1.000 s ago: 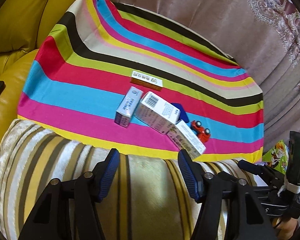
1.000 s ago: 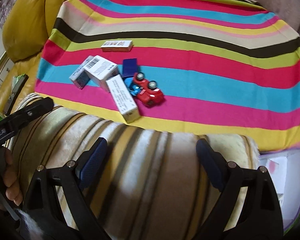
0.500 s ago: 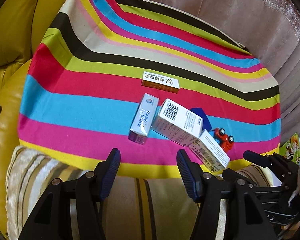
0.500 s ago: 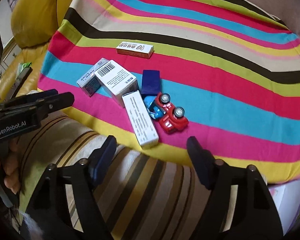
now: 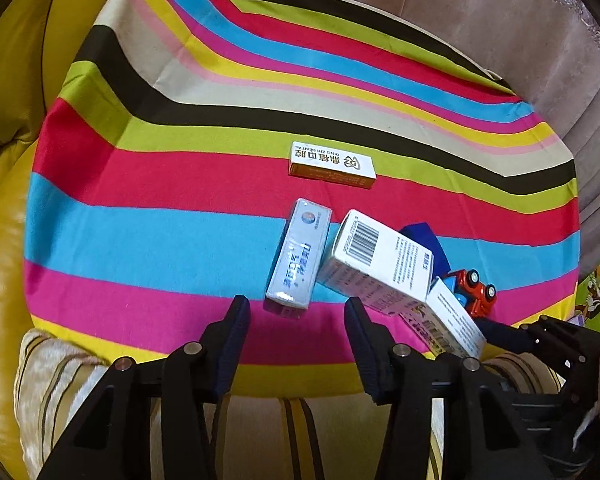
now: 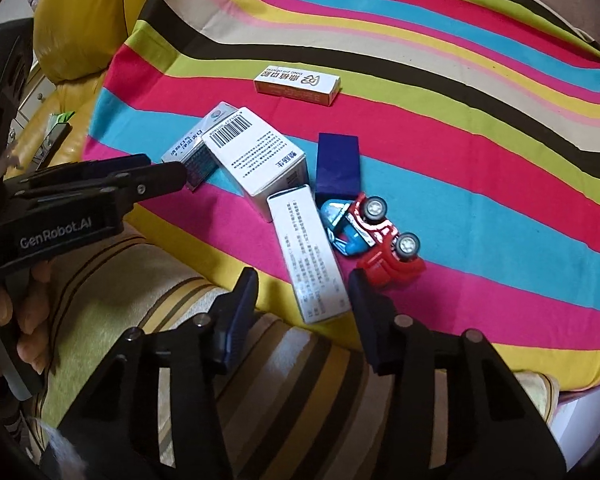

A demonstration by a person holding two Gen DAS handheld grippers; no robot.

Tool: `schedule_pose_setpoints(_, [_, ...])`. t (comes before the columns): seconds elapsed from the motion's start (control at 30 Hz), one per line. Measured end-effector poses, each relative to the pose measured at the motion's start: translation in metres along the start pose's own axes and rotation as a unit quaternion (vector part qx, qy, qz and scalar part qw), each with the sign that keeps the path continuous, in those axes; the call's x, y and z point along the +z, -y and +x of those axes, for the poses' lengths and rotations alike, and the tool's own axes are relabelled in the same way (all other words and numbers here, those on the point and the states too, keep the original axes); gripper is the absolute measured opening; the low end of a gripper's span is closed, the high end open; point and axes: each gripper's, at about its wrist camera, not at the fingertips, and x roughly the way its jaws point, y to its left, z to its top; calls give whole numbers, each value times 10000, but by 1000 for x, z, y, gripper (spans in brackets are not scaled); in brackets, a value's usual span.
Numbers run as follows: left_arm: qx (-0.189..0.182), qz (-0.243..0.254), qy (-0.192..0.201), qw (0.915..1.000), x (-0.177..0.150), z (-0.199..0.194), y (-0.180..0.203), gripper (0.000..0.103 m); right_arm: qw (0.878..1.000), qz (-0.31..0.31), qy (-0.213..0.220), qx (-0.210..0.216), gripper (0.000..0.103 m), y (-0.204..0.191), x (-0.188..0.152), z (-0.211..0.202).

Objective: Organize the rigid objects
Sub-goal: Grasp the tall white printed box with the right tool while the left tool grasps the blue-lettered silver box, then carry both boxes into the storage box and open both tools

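Several small boxes lie on a striped cloth (image 5: 140, 184). A pale blue slim box (image 5: 298, 264) lies just ahead of my open left gripper (image 5: 296, 320). A large white barcode box (image 5: 376, 264) lies to its right. A long white box (image 6: 308, 254) lies between the fingers of my open right gripper (image 6: 304, 292). A red and blue toy car (image 6: 374, 236) lies on its side beside it. A dark blue block (image 6: 338, 168) and an orange-edged white box (image 6: 298, 85) lie farther back. Both grippers are empty.
A striped cushion (image 6: 148, 280) lies under both grippers at the near edge. Yellow leather sofa (image 5: 16, 80) is to the left, mauve upholstery (image 5: 500, 20) behind. The left gripper shows in the right wrist view (image 6: 156, 176). A colourful packet (image 5: 594, 292) is at right.
Both grippers have moved forward over the cushion toward the boxes. The right gripper now straddles the near end of the long white box. Nothing was grasped.
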Motion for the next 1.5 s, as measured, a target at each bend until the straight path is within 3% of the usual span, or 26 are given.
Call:
schedule_pose_setpoints(0.2, [81, 54, -75, 9999, 8, 10, 0, 48, 10000, -35, -45, 8, 44, -3, 5, 7])
schedule_pose_setpoints(0.4, [73, 86, -197, 9997, 13, 21, 0, 29, 10000, -21, -84, 29, 31, -1, 4, 11])
schedule_pose_setpoints(0.7, [163, -95, 113, 9998, 7, 3, -6, 29, 9997, 65, 172, 155, 30, 3, -3, -3])
schedule_pose_setpoints(1.07, [17, -505, 607, 9969, -22, -39, -9, 29, 9981, 297, 503, 218, 28, 8, -18, -30])
schedule_pose_setpoints(1.5, [-391, -224, 790, 9959, -50, -68, 31, 29, 9942, 550, 916, 67, 28, 19, -45, -69])
